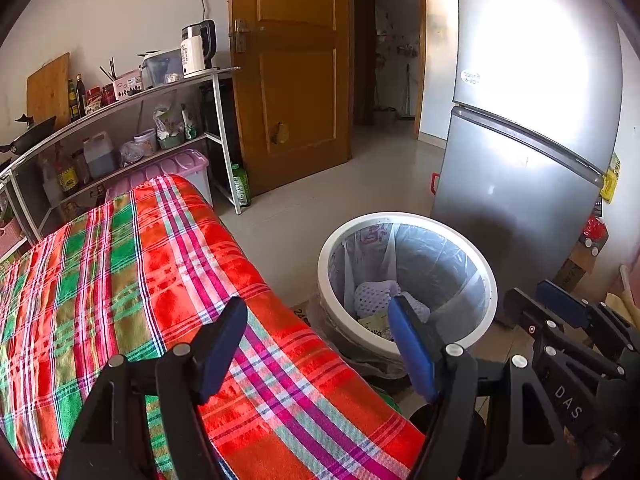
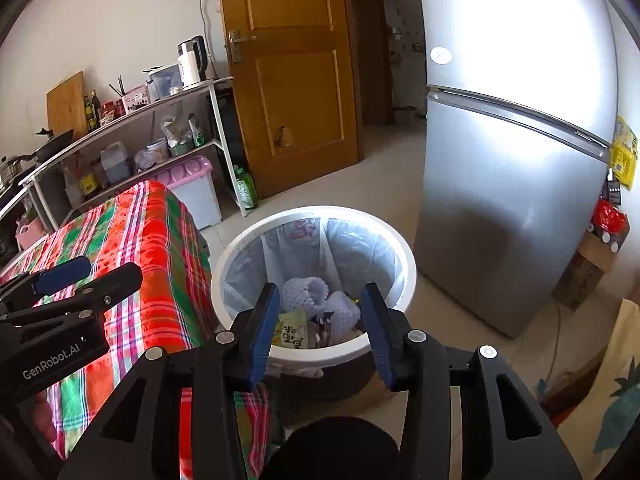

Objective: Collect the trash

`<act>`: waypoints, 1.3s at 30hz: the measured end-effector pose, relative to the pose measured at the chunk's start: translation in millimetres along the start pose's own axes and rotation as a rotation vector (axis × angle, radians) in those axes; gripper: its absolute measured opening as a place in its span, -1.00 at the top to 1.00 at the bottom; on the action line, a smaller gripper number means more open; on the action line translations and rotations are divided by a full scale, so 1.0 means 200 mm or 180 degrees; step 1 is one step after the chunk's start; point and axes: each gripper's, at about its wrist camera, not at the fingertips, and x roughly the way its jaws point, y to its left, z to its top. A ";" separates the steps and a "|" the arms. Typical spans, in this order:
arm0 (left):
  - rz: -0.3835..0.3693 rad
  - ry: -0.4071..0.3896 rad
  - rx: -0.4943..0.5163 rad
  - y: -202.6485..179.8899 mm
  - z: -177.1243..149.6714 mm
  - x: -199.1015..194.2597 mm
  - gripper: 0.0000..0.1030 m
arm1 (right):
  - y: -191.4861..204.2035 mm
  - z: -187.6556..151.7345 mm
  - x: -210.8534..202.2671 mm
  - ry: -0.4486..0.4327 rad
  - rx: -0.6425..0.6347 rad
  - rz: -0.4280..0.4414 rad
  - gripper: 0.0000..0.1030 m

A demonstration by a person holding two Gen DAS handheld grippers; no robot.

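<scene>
White bin (image 2: pixel 224 264) sat on the floor beside the plaid bench (image 1: pixel 120 260), with foam netting (image 2: pixel 308 292) and wrappers (image 2: pixel 294 332) inside. Right gripper (image 2: pixel 320 292) hovered over it, left gripper (image 1: pixel 316 308) alongside, both jaws apart, empty.

The bin (image 2: pixel 314 220) mouth lies open from above; the checked worktop (image 2: pixel 152 240) crowds the bin's left side, the fridge (image 2: pixel 512 200) its right.
</scene>
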 end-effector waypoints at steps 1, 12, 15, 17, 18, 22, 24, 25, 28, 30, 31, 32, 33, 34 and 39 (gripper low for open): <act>-0.0004 -0.0005 0.0001 0.00 0.00 0.00 -0.45 | 0.00 0.00 0.00 -0.0003 -0.0003 -0.0003 0.15; 0.0001 0.0000 -0.0005 0.01 0.00 0.00 -0.45 | 0.00 0.01 -0.01 -0.0005 -0.0004 -0.0003 0.15; 0.0004 0.0002 -0.0005 0.01 0.00 0.00 -0.45 | 0.00 0.01 0.00 -0.0005 -0.0005 0.0005 0.15; 0.0007 0.0004 0.0000 0.01 0.00 -0.01 -0.45 | 0.00 0.01 0.00 -0.0005 0.0000 0.0005 0.15; 0.0007 0.0001 0.0000 0.00 0.00 -0.01 -0.45 | 0.00 0.01 0.00 -0.0007 -0.0002 0.0005 0.15; 0.0003 -0.0011 0.0004 0.00 0.00 -0.01 -0.45 | 0.00 0.01 0.00 -0.0003 -0.0003 0.0003 0.15; -0.0003 -0.0003 0.0009 0.00 0.00 -0.01 -0.45 | 0.00 0.01 0.00 -0.0010 -0.0005 0.0002 0.15; 0.0000 -0.0003 0.0010 0.00 0.00 -0.01 -0.45 | 0.00 0.01 0.00 -0.0009 -0.0002 0.0003 0.15; -0.0004 -0.0005 0.0006 0.01 0.00 -0.01 -0.45 | 0.00 0.01 0.00 -0.0010 -0.0005 0.0001 0.15; -0.0008 -0.0006 0.0003 0.01 0.00 -0.01 -0.45 | 0.00 0.01 0.00 -0.0009 -0.0004 0.0007 0.15; -0.0005 -0.0002 0.0000 0.01 0.00 -0.01 -0.45 | 0.00 0.01 0.00 -0.0009 -0.0005 0.0009 0.15; -0.0005 -0.0005 -0.0003 0.01 0.00 -0.02 -0.45 | 0.00 0.01 0.00 -0.0009 -0.0006 0.0011 0.15; -0.0007 -0.0004 -0.0004 0.01 0.00 -0.02 -0.45 | 0.00 0.01 0.00 -0.0008 -0.0009 0.0012 0.15; -0.0007 -0.0001 -0.0007 0.01 0.00 -0.02 -0.45 | 0.00 0.01 0.00 -0.0006 -0.0011 0.0011 0.15; -0.0010 0.0003 -0.0006 0.01 0.00 -0.02 -0.45 | 0.00 0.01 0.00 -0.0007 -0.0005 0.0009 0.15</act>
